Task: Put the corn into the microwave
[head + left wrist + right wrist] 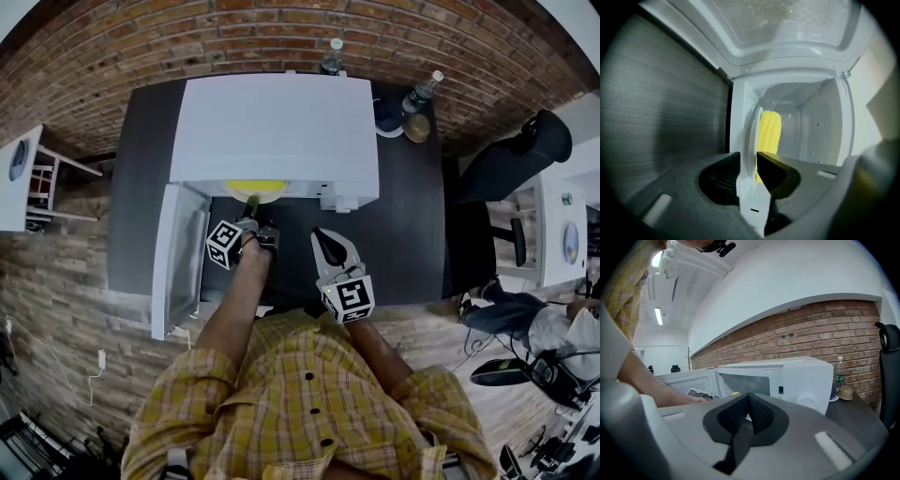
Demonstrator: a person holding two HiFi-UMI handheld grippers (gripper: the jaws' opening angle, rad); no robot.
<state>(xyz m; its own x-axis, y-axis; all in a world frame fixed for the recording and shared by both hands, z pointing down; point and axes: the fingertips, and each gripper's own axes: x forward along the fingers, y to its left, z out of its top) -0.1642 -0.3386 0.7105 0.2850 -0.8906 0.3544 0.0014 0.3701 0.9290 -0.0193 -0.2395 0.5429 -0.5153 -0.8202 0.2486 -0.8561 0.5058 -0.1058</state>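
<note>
The yellow corn [769, 131] lies inside the white microwave [277, 122], against the glass turntable [753, 126]; in the head view it shows as a yellow patch [255, 190] in the cavity mouth. My left gripper [251, 208] reaches into that opening. In the left gripper view, which is rolled sideways, the left gripper [748, 161] stands open, with the corn just beyond its fingertips and not gripped. My right gripper [328, 246] hovers over the dark table in front of the microwave; its pads [759, 411] meet, with nothing between them.
The microwave door [178, 253] hangs open to the left. The dark table [412, 234] carries two bottles [424, 91], [333, 54] and a small bowl [416, 127] at the back right by the brick wall. An office chair [525, 150] stands to the right.
</note>
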